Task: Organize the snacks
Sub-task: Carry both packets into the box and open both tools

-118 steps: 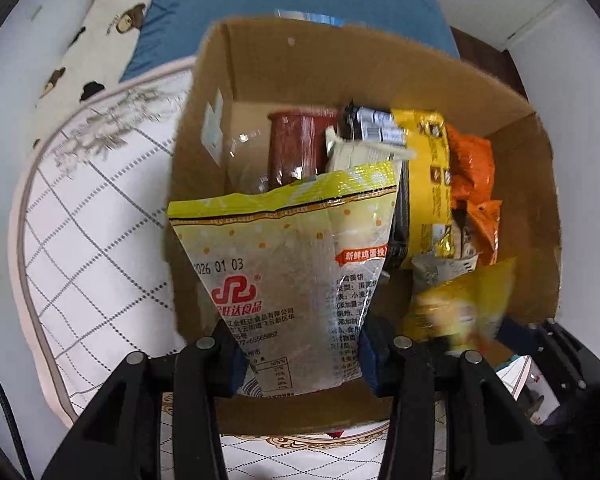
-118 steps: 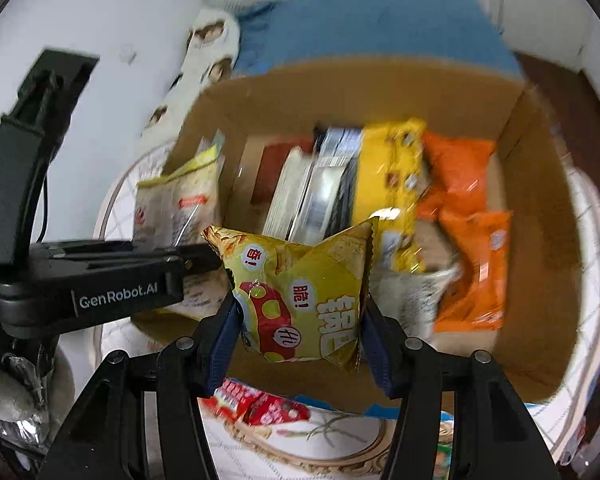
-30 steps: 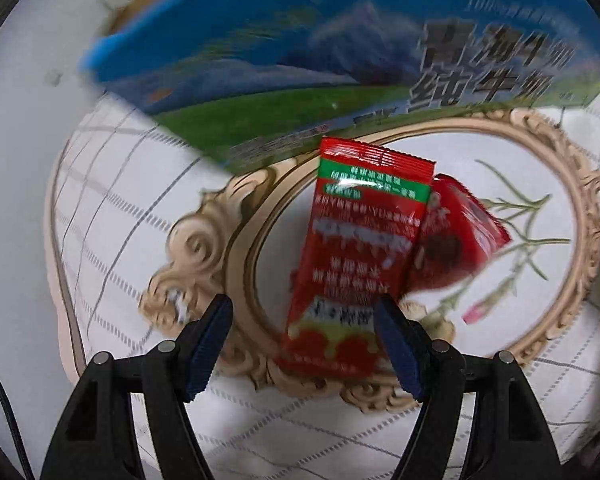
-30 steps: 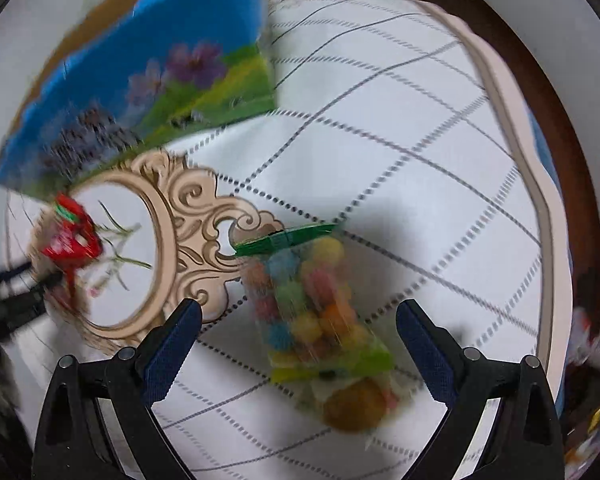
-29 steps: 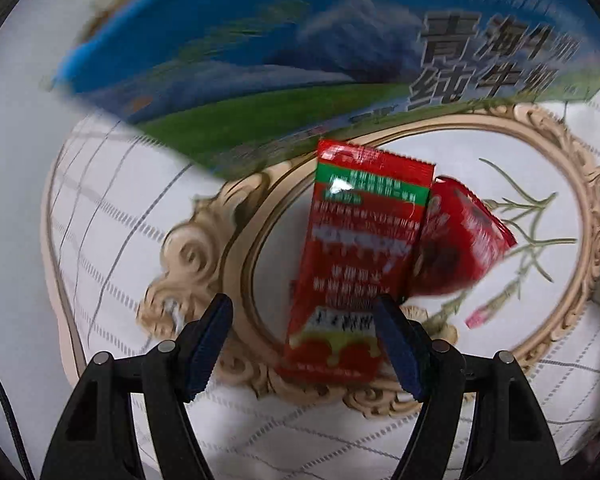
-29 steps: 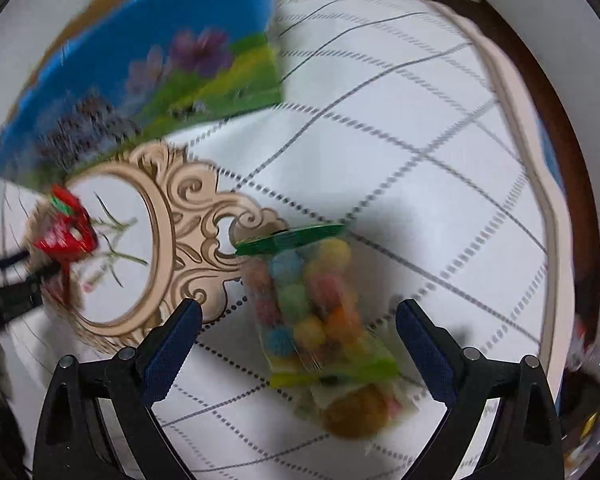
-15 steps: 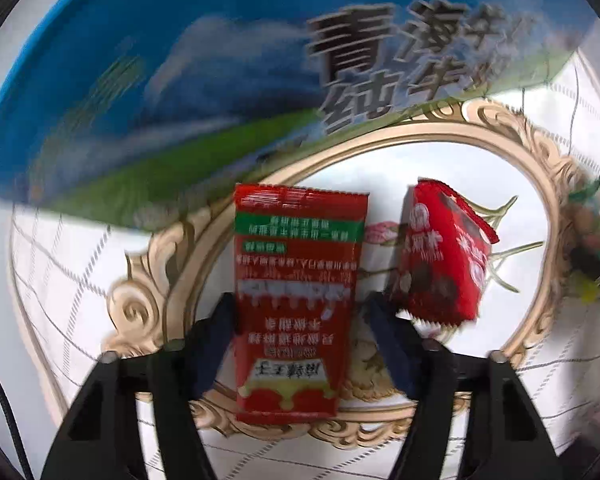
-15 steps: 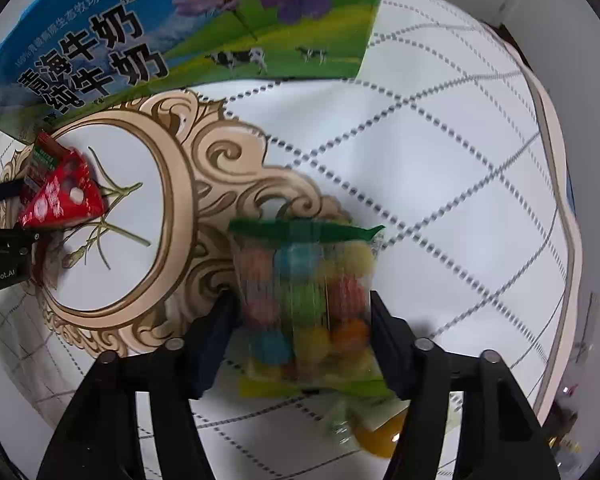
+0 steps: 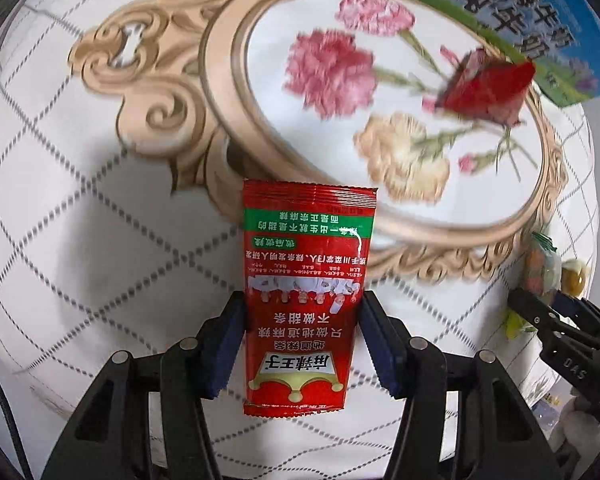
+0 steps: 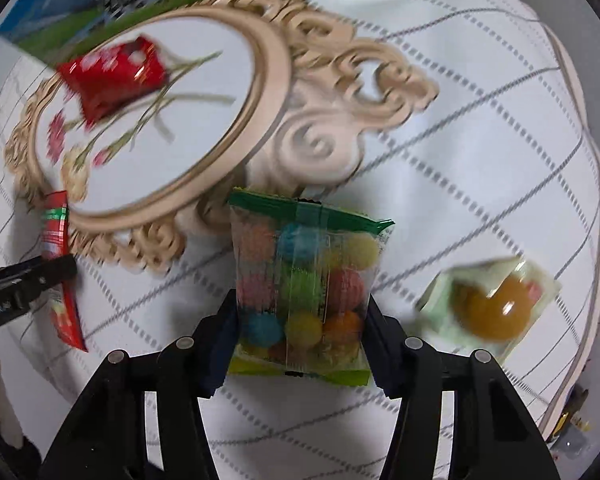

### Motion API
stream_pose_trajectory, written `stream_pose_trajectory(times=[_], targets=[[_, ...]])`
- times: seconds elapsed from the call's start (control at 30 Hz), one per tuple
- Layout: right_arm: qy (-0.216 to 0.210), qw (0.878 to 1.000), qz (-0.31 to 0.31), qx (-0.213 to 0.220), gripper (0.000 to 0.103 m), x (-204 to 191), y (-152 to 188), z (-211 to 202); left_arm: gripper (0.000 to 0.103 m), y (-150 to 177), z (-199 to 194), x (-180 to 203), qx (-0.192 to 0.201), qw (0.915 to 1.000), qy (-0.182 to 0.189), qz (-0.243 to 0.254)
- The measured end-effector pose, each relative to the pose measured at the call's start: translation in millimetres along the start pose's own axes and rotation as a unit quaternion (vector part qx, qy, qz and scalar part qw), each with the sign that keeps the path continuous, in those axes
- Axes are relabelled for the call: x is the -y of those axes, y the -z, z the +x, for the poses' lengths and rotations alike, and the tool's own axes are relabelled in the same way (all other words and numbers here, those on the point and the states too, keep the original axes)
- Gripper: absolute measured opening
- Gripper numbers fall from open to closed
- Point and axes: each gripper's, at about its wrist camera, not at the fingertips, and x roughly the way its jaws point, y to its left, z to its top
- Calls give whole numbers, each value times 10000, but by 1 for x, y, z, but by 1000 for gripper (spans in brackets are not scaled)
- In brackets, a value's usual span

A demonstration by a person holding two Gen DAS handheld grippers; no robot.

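Pick-up step: left gripper [image 9: 302, 336] fingers are clenched on a flat, glossy red sachet [image 9: 306, 276], right gripper [image 10: 300, 334] fingers on a clear crinkly candy bag [image 10: 304, 292] w/ round colored balls, both just above the quilted cloth [image 10: 480, 120]. Next, prob. carry both to the printed box [image 10: 100, 8] at the far edge. Red packet [image 10: 114, 74] & jelly cup [image 10: 492, 304] remain on the cloth.

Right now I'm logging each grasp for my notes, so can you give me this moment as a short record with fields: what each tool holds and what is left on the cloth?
left tool: shut on red sachet, lifted off the cloth
right tool: shut on bag of coloured balls
left loose: small red packet on the flower oval; jelly cup right of the bag
surface: quilted tablecloth
box: blue milk carton at the far edge
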Motion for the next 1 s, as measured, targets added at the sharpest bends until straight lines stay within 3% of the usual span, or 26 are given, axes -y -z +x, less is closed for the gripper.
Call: stream_pose_trajectory(times=[0.1,0.3,0.47,0.6,0.73,0.87,1.0], targets=[[-197,9998,14,-85,59,-2,10,1,56,12,11,2,-108,9998,-123,150],[-537,9976,418,-101,63,0,20,4,56,17,14,8,21,9997,-219,-72],[-529,9977,415,-59,63,8,5,0,50,31,11,12,188,9990,-389,-114],[-290,9991,157,258,59,-1,1,5,47,27,6,24,225,9985,-494,-115],[-257,9987,-1,438,55,-6,8,3,46,31,-14,29,281,9986,-433,-149],[-559,9969,50,544,54,-8,14,-6,46,30,-42,46,518,9983,-249,-20],[-797,9944,44,696,54,10,9,-47,46,22,-80,70,849,9962,98,138]])
